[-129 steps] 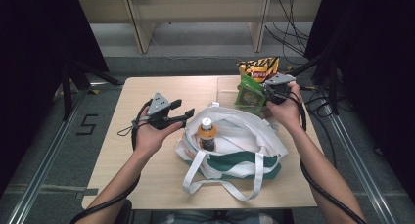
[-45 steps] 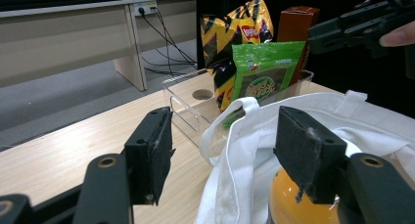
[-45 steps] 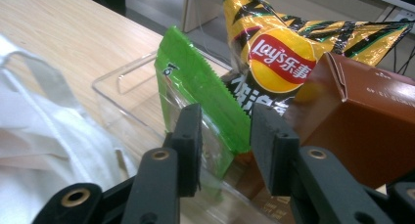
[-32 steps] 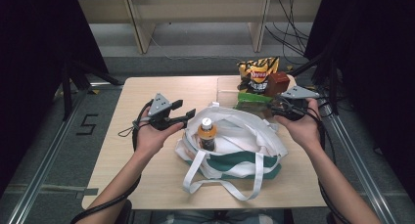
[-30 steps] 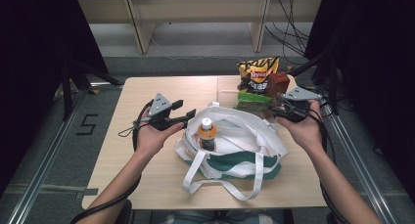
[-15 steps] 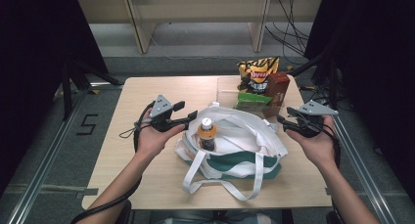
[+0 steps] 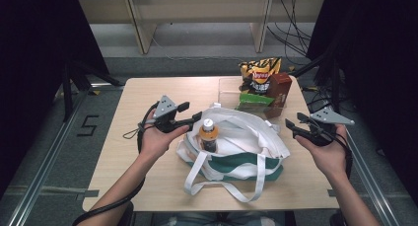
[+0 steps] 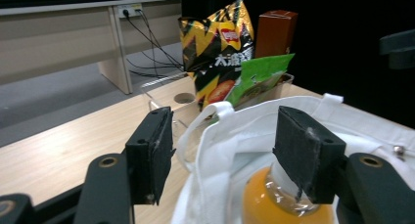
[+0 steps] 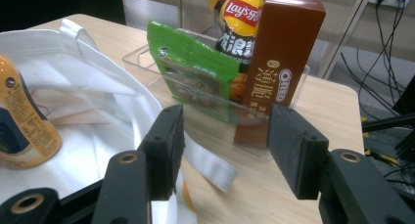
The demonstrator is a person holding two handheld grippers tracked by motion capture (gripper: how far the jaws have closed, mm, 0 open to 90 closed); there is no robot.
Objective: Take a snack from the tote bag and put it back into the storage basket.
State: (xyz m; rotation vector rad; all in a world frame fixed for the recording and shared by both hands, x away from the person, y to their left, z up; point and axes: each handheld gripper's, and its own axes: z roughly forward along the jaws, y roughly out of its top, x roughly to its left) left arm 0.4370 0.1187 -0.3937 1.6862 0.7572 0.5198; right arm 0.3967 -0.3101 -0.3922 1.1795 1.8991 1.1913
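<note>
Right tool [image 7: 296, 127]: jaws just spreading, nothing between, withdrawn from clear tray [image 7: 227, 88] since brown Oreo box [image 7: 279, 88] landed there; left tool [image 7: 193, 119]: spread, at tote bag [image 7: 246, 137] rim; packing continues.

floor marking "5" [image 7: 87, 126], cables [image 7: 291, 18], desk legs [image 7: 140, 26]

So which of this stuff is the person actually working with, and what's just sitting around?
In the job:
tote bag
orange drink bottle standing in it
clear tray holding the crisp bag, green packet and brown Oreo box
left gripper, right gripper, empty

Just lying about:
cables on the floor behind
bench
</note>
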